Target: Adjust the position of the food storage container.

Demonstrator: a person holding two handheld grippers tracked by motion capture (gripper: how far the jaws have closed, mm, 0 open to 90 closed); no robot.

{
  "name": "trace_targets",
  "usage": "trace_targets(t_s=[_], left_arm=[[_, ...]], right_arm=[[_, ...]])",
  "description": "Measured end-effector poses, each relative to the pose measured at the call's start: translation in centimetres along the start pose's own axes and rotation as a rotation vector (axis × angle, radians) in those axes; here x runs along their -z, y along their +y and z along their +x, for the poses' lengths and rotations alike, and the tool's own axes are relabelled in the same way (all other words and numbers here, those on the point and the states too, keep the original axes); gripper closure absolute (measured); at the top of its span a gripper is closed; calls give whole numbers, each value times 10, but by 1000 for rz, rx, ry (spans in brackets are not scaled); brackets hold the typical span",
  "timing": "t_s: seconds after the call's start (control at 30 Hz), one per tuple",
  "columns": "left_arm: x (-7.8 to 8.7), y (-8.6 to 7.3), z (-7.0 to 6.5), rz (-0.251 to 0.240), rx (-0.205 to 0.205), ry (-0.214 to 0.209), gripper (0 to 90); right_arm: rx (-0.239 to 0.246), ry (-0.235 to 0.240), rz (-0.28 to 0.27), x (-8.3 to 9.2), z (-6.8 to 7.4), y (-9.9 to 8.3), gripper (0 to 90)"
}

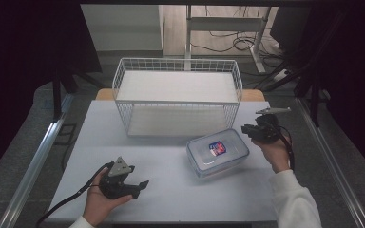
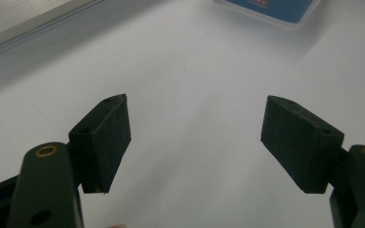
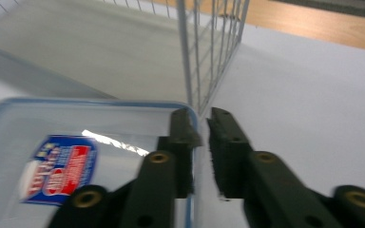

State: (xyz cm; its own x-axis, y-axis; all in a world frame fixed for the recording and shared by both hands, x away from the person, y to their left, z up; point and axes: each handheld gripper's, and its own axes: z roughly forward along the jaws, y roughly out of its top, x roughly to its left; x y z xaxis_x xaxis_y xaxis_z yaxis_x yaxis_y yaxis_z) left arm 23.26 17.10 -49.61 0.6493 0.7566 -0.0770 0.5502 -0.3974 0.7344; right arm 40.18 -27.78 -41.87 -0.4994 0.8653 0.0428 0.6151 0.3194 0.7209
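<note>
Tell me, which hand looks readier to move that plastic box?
Right, probably. Its tongs are nearly closed over the box rim. The left tongs are open over bare table, well away from it.

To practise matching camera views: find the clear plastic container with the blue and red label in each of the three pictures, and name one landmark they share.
High view: the container sits right of centre on the table, in front of the wire rack.
Left gripper view: only a blue-labelled corner at the top edge.
Right gripper view: it lies lower left, the right gripper closed on its rim.
Shared landmark: the white table top.
</note>
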Motion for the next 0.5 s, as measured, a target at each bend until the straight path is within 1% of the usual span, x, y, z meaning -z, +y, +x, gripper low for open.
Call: trace_targets(t_s=[0.03, 0.07, 0.1, 0.13, 0.17, 0.2, 0.23, 0.27, 0.3, 0.33, 0.37, 0.4, 0.43, 0.47, 0.5], left_arm=[[0, 0, 0, 0, 0, 0, 248], [0, -1, -1, 3, -3, -2, 247], [0, -1, -1, 3, -3, -2, 247], [-1, -1, -1, 9, -7, -5, 247], [-1, -1, -1, 9, -7, -5, 247], [-2, -1, -2, 11, -8, -6, 247], [-2, -1, -2, 12, -8, -6, 247], [-1, -1, -2, 10, -14, 3, 247], [-1, -1, -2, 10, -14, 3, 247], [1, -1, -2, 7, -24, 24, 247], [1, -1, -2, 7, -24, 24, 247], [2, -1, -1, 3, -21, 29, 247], [2, -1, -1, 3, -21, 29, 247], [2, -1, -1, 2, -20, 29, 247], [2, -1, -1, 4, -21, 26, 247]], right_arm=[[0, 0, 0, 0, 0, 0, 837], [2, 2, 19, -6, -3, 0, 881], [2, 2, 19, -6, -3, 0, 881], [15, -2, 39, -12, -6, 0, 885], [15, -2, 39, -12, -6, 0, 885], [29, -7, 65, -19, -8, -1, 886], [29, -7, 65, -19, -8, -1, 886], [24, -11, 96, -25, -11, -3, 886], [24, -11, 96, -25, -11, -3, 886], [21, -14, 120, -31, -14, -5, 887], [21, -14, 120, -31, -14, -5, 887], [18, -6, 141, -36, -17, -9, 887], [18, -6, 141, -36, -17, -9, 887], [23, -2, 170, -42, -17, -13, 887], [23, -2, 170, -42, -17, -13, 887]])
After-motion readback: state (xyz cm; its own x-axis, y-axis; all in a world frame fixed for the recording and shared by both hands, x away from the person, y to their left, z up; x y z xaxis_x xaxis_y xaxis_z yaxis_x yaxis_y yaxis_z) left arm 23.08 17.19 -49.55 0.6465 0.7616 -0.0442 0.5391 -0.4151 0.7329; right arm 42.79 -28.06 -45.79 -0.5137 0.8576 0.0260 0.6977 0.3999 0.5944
